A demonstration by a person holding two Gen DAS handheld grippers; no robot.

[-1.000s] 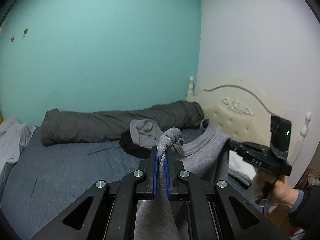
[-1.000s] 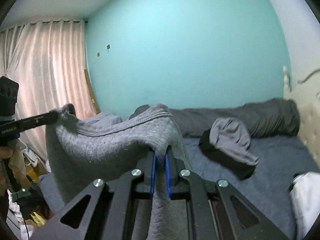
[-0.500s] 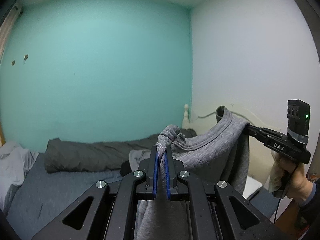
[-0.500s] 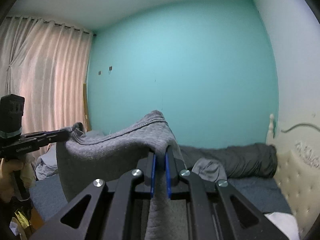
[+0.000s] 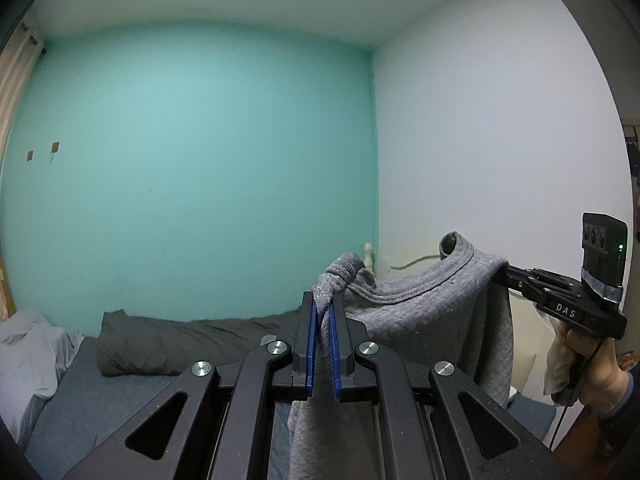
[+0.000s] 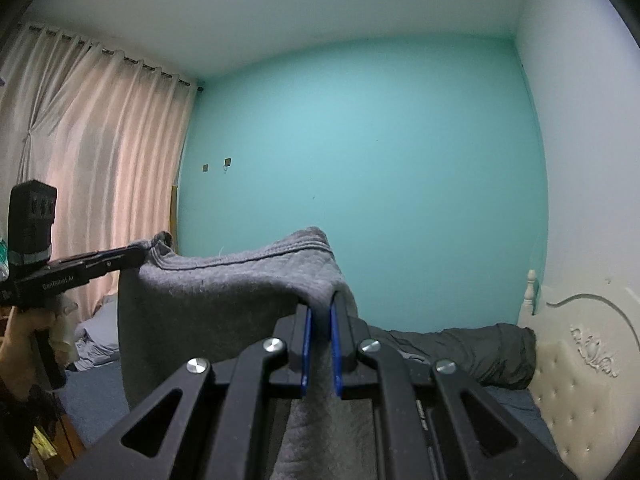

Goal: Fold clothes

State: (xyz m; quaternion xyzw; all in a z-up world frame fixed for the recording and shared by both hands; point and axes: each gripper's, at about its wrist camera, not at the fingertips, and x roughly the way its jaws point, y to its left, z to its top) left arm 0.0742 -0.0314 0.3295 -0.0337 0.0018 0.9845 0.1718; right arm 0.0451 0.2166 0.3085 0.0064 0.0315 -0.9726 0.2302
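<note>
The grey garment [image 5: 432, 316] I hold up is thick knitted cloth, matt and slightly fuzzy, with ribbed stitching along its edge. My left gripper [image 5: 323, 312] is matt black plastic, faintly speckled, with smooth blue pads [image 5: 309, 344] and shiny metal screw heads [image 5: 279, 347]. The curtain [image 6: 88, 176] is thin pinkish cloth. The headboard [image 6: 576, 380] looks like cream tufted padding, smooth with a slight sheen.

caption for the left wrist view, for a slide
Two hand-held grippers hold a grey sweatshirt stretched above the bed.

grey garment [image 5: 432, 316] lifted higher, bed lower in view
</note>
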